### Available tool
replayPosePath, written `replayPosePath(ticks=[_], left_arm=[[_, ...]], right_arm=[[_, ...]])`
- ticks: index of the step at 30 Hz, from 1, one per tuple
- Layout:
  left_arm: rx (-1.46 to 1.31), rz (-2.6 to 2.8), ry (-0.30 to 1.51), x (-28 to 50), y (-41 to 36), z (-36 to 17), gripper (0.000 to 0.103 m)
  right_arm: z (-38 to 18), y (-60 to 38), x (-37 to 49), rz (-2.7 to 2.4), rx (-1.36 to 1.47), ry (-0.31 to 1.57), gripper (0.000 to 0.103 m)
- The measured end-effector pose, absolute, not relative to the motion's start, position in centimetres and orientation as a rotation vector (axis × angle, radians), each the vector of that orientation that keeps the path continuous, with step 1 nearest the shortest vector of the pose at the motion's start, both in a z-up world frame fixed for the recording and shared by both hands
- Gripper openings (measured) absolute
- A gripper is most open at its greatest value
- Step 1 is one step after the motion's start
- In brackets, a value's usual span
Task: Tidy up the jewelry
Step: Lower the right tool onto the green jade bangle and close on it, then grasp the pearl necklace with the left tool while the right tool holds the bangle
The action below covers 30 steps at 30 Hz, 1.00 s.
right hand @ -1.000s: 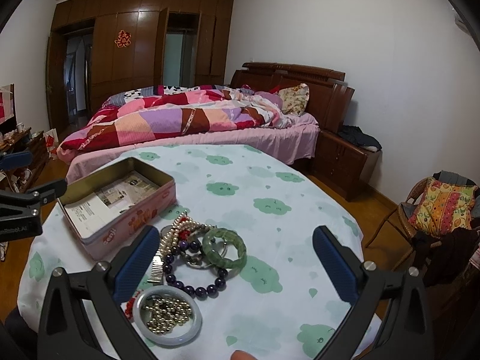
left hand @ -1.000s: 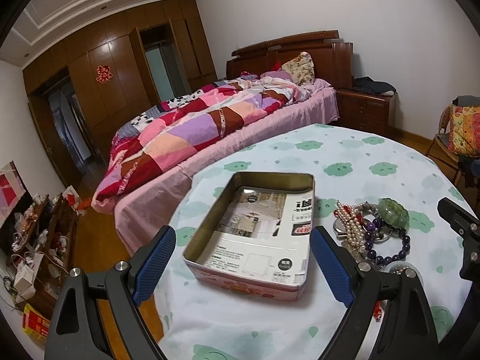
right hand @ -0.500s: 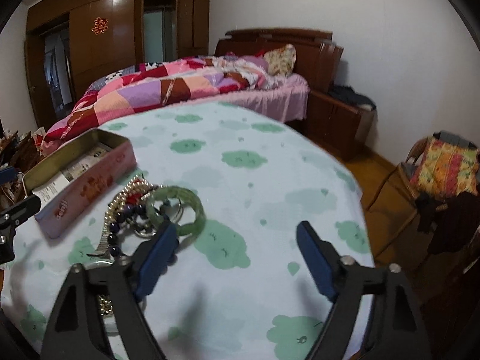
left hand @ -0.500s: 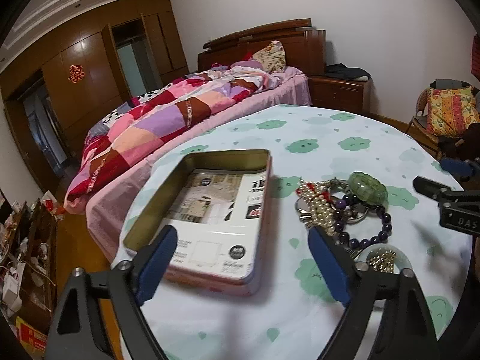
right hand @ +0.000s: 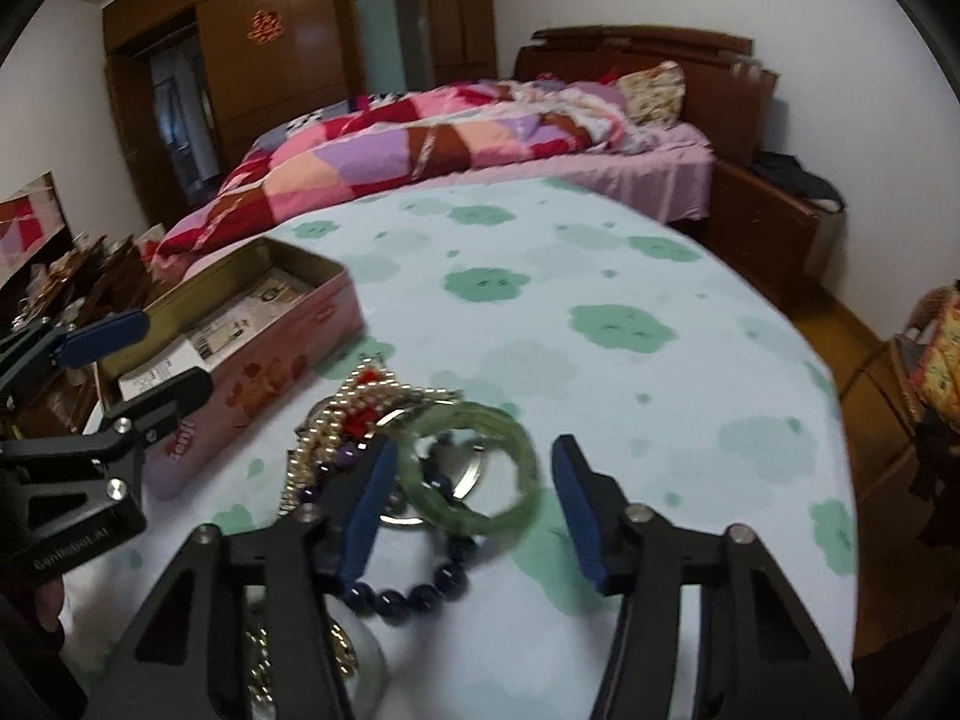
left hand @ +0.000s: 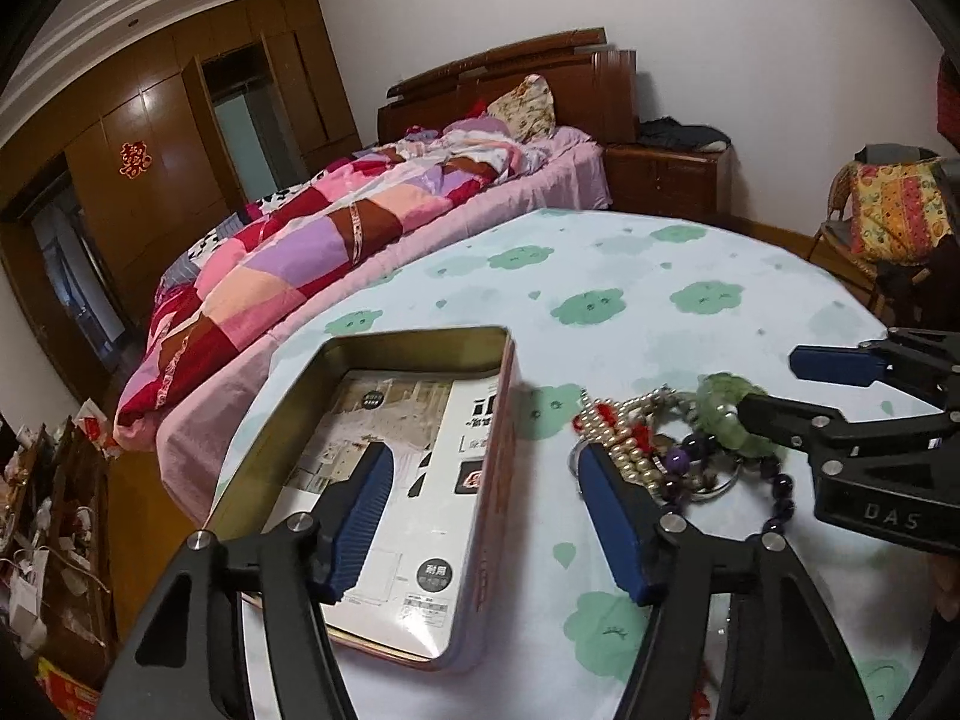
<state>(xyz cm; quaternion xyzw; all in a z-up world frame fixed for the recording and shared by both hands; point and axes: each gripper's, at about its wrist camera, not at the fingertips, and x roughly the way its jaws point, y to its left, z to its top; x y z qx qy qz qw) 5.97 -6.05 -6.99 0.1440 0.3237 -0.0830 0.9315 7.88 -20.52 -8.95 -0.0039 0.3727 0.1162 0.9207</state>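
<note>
An open pink tin box [left hand: 420,468] [right hand: 252,360] with printed paper inside sits on the round table. A jewelry pile lies to its right: a green jade bangle [right hand: 474,468] [left hand: 729,414], a pearl strand with red beads [right hand: 348,420] [left hand: 618,438] and a dark purple bead bracelet [right hand: 414,591]. My left gripper [left hand: 492,516] is open, straddling the tin's right wall. My right gripper [right hand: 471,510] is open, its fingers on either side of the bangle; it also shows in the left wrist view [left hand: 780,384].
The table has a pale cloth with green cloud prints [right hand: 600,324]. A white bangle holding gold beads [right hand: 336,660] lies near the front edge. A bed with a patchwork quilt [left hand: 336,240] stands behind; a chair with a cushion [left hand: 894,210] is at right.
Both grippers moved forward and down. The left one now straddles the tin's right wall. The right one closed in around the green bangle and has narrowed somewhat.
</note>
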Motion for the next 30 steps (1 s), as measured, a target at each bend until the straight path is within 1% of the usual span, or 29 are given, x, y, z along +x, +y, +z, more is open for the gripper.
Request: replayPosePath(ticks=[2,4,5,6,7,12,17,18,19,21,25,28,29,30], left_arm=[[0.294,-0.159,0.674,6.3,-6.0,-7.2,0.065],[0.303,-0.148,0.683,6.5,-6.2,-7.3,0.065],[0.306,-0.148,0.686,6.6,-6.3,-7.4,0.065],[0.313,-0.150,0.688,6.7,-6.7,-7.4,0.065],[0.319,-0.151,0.686,6.7,-7.0,-7.4,0.065],[0.367,-0.186,0.687,7.2,-9.5,-7.7,0.065],[0.380,-0.217,0.719,8.6,-11.3,-8.7,0.065],[0.386,-0.216,0.727,8.9,-11.6,-9.0,0.063],[0.387,-0.217,0.738,9.2,-11.8,-9.3,0.060],[0.388,-0.224,0.773,9.9,-12.2,-10.1,0.047],[0.388,-0.218,0.811,10.4,-12.2,-11.2,0.045],[0.399,-0.229,0.828,10.7,-12.4,-11.8,0.042],[0.388,-0.238,0.829,10.8,-12.2,-11.9,0.035],[0.372,-0.257,0.835,10.8,-12.1,-12.0,0.019]], right_arm=[[-9.5,-20.0,8.4,0.269,-0.020,0.790,0.051],[-10.1,-19.5,8.8,0.299,-0.040,0.813,0.042],[-10.4,-19.4,8.8,0.303,-0.048,0.823,0.027],[-10.7,-19.3,8.8,0.308,-0.052,0.833,0.015],[-10.7,-19.4,8.7,0.317,-0.051,0.829,0.013],[-10.2,-20.8,7.7,0.241,-0.065,0.777,0.009],[-10.4,-22.7,8.1,0.163,-0.055,0.768,0.009],[-10.4,-23.0,8.1,0.165,-0.040,0.767,0.009],[-10.3,-23.1,8.0,0.167,-0.033,0.760,0.009],[-10.2,-23.1,7.9,0.172,-0.034,0.755,0.009],[-10.3,-23.3,8.1,0.182,-0.020,0.753,0.009],[-10.3,-23.2,8.2,0.183,-0.025,0.750,0.009],[-10.3,-23.1,8.1,0.182,-0.029,0.748,0.009],[-10.3,-23.0,8.1,0.179,-0.034,0.744,0.009]])
